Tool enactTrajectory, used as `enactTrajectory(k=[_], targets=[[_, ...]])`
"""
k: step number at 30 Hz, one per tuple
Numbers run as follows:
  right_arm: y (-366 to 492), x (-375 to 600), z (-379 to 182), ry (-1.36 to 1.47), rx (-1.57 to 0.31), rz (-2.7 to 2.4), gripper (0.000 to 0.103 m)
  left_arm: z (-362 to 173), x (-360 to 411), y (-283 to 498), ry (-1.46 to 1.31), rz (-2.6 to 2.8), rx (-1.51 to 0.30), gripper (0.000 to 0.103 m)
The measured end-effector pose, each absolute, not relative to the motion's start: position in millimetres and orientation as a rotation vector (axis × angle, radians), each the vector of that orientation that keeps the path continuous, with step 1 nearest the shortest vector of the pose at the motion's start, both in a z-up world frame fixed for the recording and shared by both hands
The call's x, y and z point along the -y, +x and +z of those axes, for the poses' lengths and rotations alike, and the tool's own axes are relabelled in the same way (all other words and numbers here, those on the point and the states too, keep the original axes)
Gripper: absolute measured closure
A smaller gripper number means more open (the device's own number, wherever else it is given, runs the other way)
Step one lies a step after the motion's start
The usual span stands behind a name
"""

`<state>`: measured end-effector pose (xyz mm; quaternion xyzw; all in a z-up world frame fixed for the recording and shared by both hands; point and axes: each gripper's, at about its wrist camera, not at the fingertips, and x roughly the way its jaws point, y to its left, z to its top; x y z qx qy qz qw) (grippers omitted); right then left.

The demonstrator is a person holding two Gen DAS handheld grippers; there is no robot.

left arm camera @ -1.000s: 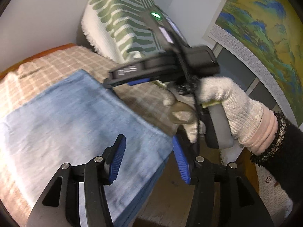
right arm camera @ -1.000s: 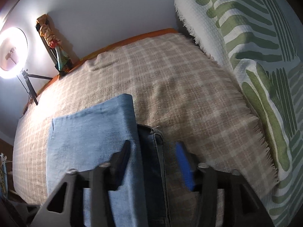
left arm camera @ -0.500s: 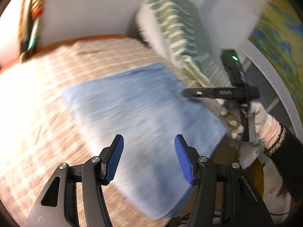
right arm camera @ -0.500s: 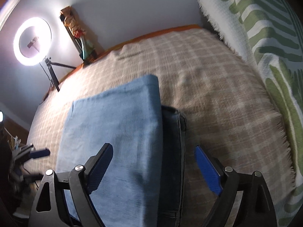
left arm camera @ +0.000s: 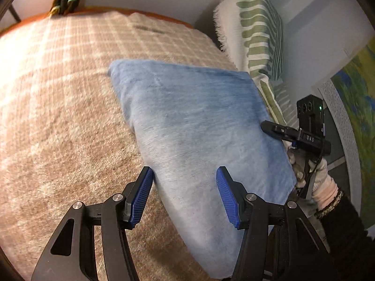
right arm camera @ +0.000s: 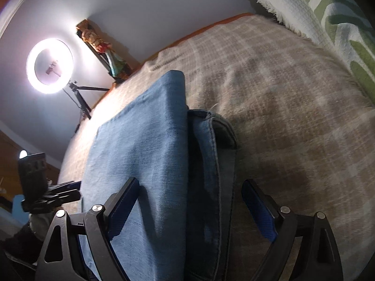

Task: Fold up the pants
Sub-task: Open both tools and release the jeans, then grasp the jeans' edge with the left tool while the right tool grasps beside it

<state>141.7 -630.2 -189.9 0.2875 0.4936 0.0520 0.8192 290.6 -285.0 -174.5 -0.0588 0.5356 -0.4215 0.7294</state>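
The blue denim pants point(left arm camera: 199, 126) lie folded into a flat rectangle on the plaid blanket point(left arm camera: 58, 107). In the right wrist view the pants point(right arm camera: 145, 154) show a light top layer with a darker hemmed layer sticking out at the right. My left gripper point(left arm camera: 185, 187) is open and empty, just above the near edge of the pants. My right gripper point(right arm camera: 189, 201) is open wide and empty, with its jaws either side of the folded stack's near end. The right gripper also shows in the left wrist view point(left arm camera: 293, 135) at the pants' right edge, and the left gripper in the right wrist view point(right arm camera: 61, 192) at their left.
A white cushion with green leaf stripes point(left arm camera: 257, 30) stands at the blanket's far right edge, also seen in the right wrist view point(right arm camera: 328, 16). A lit ring light on a tripod point(right arm camera: 49, 65) stands beyond the far left side. A landscape painting point(left arm camera: 356, 103) hangs on the right.
Both grippers have drawn back from the pants and moved apart to opposite sides. The right gripper's jaws have opened wider. The folded pants lie still on the blanket.
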Motion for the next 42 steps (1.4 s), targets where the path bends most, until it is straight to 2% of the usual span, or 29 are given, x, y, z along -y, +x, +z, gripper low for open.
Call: enactTrajectory(k=[2, 4, 7, 8, 15, 18, 20, 25, 28, 30, 33, 42], targets=[[142.5, 626.9, -190.7, 0.607, -1.043, 0.131, 0.012, -179.6, 284.7, 294.1, -0.163, -0.929, -1.202, 0.048], [144.3, 623.2, -191.0, 0.599, -1.047, 0.155, 0.017, -183.0, 285.7, 296.6, -0.181, -0.927, -1.211, 0.048], [146.1, 620.0, -191.6, 0.619, -1.055, 0.183, 0.031, -182.1, 291.4, 297.8, -0.196, -0.926, -1.206, 0.048], [147.3, 618.6, -192.3, 0.628, -1.062, 0.196, 0.039, -182.5, 292.5, 298.2, -0.201, -0.927, -1.2, 0.048], [151.2, 604.0, -185.8, 0.571, -1.086, 0.138, 0.054, -183.9, 304.4, 301.1, -0.21, -0.919, -1.181, 0.052], [152.2, 599.2, -180.0, 0.523, -1.1, 0.121, 0.056, -183.1, 310.7, 299.0, -0.182, -0.91, -1.161, 0.053], [152.6, 598.6, -179.7, 0.512, -1.104, 0.114, 0.056, -182.9, 312.5, 299.1, -0.175, -0.906, -1.152, 0.058], [150.1, 600.9, -184.0, 0.529, -1.092, 0.088, 0.053, -181.0, 311.0, 299.8, -0.167, -0.91, -1.129, 0.077], [151.5, 592.5, -178.1, 0.467, -1.102, 0.058, 0.06, -172.9, 312.5, 300.1, -0.169, -0.914, -1.096, 0.086], [153.6, 583.3, -168.8, 0.391, -1.112, 0.02, 0.074, -164.1, 314.6, 299.3, -0.175, -0.928, -1.063, 0.088], [153.9, 574.9, -150.0, 0.345, -1.104, -0.023, 0.084, -152.8, 315.5, 296.0, -0.159, -0.957, -1.022, 0.089], [160.2, 557.3, -95.6, 0.286, -1.011, -0.004, 0.09, -123.4, 314.3, 303.7, -0.124, -0.999, -0.922, 0.09]])
